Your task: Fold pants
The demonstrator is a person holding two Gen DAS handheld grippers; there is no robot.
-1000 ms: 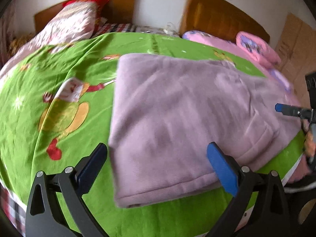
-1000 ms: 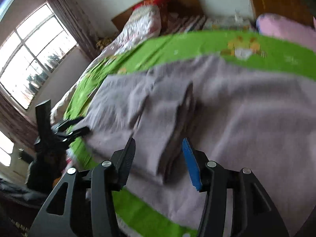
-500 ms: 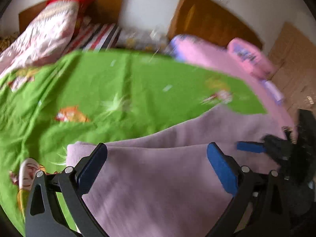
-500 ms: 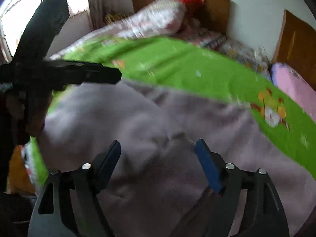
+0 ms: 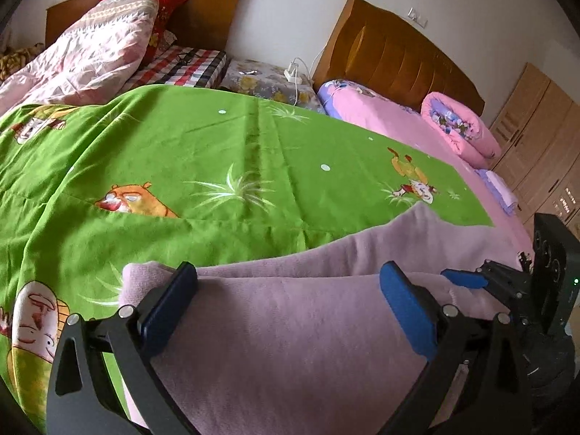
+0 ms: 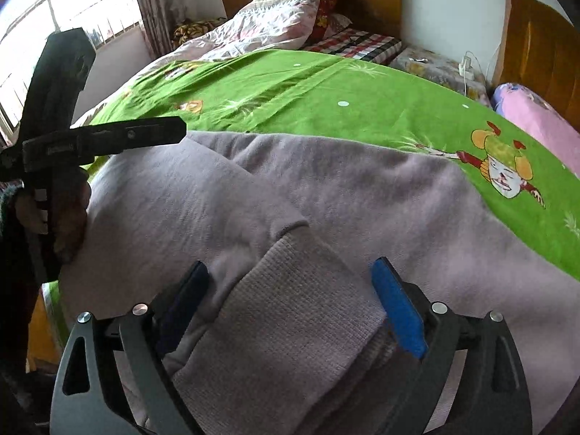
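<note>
on the green cartoon-print bedsheet point(image 5: 224, 152) lies one folded lilac knit pants point(image 6: 326, 199), long axis across the bed. left hand-held gripper point(image 5: 286, 311) open; right hand-held gripper point(image 6: 290, 311) opening, ribbed cuff between.

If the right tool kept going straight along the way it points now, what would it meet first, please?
Most likely the ribbed waistband of the pants, lying between the right tool's opening jaws; depth is hard to judge.

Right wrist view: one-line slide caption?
Right gripper, jaws opening astride the ribbed waistband of lilac pants on the green sheet.
</note>
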